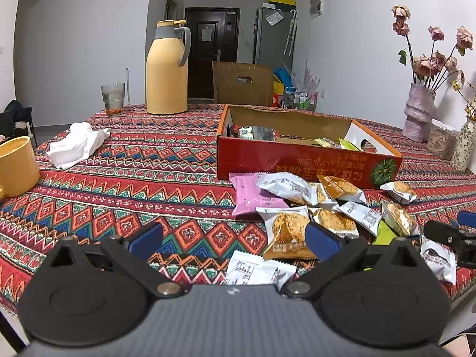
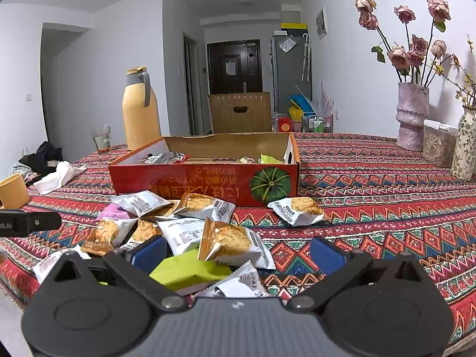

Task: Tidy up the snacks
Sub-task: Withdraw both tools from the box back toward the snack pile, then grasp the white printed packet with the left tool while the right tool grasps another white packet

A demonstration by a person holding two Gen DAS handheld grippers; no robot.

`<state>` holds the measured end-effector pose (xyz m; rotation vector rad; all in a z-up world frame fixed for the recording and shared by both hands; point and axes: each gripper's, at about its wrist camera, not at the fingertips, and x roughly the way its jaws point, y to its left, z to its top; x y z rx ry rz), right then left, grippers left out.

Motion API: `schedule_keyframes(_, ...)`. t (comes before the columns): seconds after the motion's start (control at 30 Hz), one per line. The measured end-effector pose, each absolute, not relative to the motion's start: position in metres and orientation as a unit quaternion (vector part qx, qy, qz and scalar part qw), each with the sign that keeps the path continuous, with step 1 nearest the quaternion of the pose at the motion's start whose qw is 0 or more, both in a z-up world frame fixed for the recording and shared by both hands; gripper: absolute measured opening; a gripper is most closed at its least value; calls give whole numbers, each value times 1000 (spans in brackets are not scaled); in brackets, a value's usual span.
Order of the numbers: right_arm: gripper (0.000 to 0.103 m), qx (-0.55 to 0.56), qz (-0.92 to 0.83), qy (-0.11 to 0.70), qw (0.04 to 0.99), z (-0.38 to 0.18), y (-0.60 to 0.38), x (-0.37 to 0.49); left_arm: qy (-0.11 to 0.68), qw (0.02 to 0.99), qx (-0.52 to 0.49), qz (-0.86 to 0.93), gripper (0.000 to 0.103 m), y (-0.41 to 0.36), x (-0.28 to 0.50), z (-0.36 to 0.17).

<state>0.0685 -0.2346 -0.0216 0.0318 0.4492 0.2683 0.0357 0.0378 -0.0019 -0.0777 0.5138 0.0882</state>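
Both grippers gape empty; the right gripper (image 2: 236, 251) sits nearer the cracker packet (image 2: 230, 242), lying dead ahead, box (image 2: 208, 183) beyond.

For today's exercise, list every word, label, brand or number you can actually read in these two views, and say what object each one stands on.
"LAI": white letters on the left gripper's black finger, cut off at the picture edge.
Red cardboard box: large orange characters, upside down, not readable.
Snack packets: small print and barcodes, too blurred.
Orange packet: a strip of characters, too small.
Papers on the door and fridge: unreadable.
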Motion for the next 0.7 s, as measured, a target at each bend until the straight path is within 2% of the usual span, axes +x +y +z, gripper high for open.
schedule_keyframes(0.7,103,15,129,240,962,-33,-233,72,341,939,-10,35,103,30,53,-44)
